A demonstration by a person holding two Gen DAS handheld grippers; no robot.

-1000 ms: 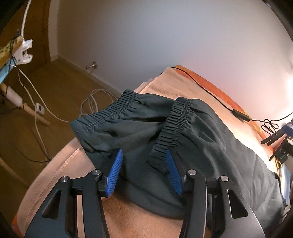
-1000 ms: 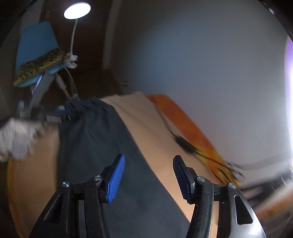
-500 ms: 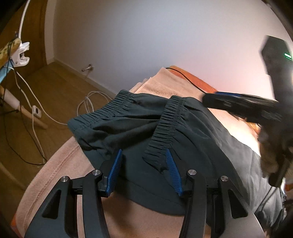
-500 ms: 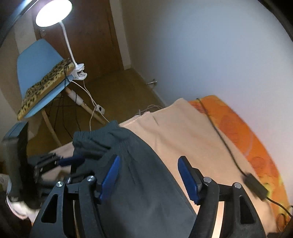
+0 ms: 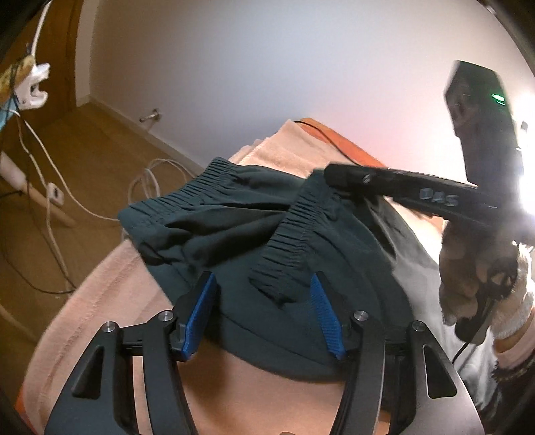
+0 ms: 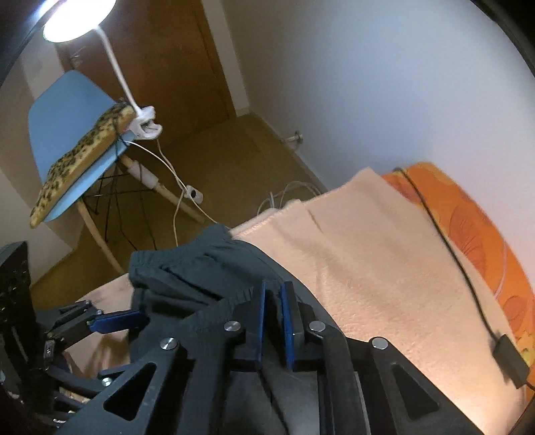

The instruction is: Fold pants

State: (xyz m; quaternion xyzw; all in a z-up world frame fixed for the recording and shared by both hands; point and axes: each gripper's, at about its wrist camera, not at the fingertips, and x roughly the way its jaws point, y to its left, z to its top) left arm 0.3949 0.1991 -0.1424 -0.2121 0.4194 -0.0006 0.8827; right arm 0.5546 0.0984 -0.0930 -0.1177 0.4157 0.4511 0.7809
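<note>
Dark green pants lie on a peach blanket, the elastic waistband bunched into a fold toward me. My left gripper straddles the near end of that fold; its jaws are opening and the blue pads do not press the cloth. In the right wrist view the right gripper is closing, its pads nearly together with a pinch of the pants' waistband between them. From the left wrist view its black fingers sit on the far waistband corner, held by a person's hand.
The blanket covers an orange mattress against a white wall. A black cable with an adapter runs along the bed's right side. Beyond the bed's end are white cables on the wooden floor, a blue chair and a lit clip lamp.
The right gripper swung in toward the waistband end, came down on it and closed from wide apart to nearly together on the cloth. The left gripper stayed put; its pads stand a little wider.
</note>
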